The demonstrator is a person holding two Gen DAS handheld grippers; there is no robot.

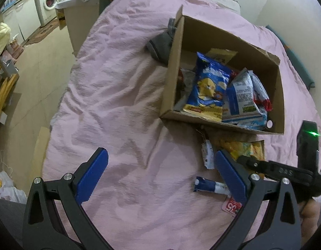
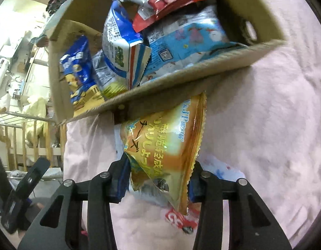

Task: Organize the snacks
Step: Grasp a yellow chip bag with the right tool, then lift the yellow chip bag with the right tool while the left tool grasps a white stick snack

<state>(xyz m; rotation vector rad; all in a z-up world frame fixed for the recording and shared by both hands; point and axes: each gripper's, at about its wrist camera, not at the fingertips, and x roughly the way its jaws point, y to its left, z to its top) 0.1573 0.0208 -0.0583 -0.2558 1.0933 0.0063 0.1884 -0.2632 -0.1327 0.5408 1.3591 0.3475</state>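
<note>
On the pink, rumpled bedsheet (image 1: 123,95) sits my open brown cardboard box (image 1: 172,77), already stacked with snack packets: a blue and yellow crisp bag (image 1: 208,87) leans against a white and blue packet (image 1: 241,95), with a red wrapper (image 2: 170,2) toward the far side. Through my right wrist camera, my right gripper (image 2: 158,179) has its blue pads pressed against both sides of a glossy orange-yellow snack bag with printed lettering (image 2: 166,145), pinching its lower end; the bag's top end reaches up to the box's near wall and partly tucks under it. My left gripper (image 1: 160,173) hangs over bare sheet with its blue fingers (image 1: 91,175) spread wide and nothing between them. Just beside its right finger lie a small white wrapper (image 1: 208,154) and a dark blue and white stick packet (image 1: 210,185), with a red-and-white packet (image 1: 232,207) near them. Both loose packets rest on the sheet outside the box, close to its near wall.
</note>
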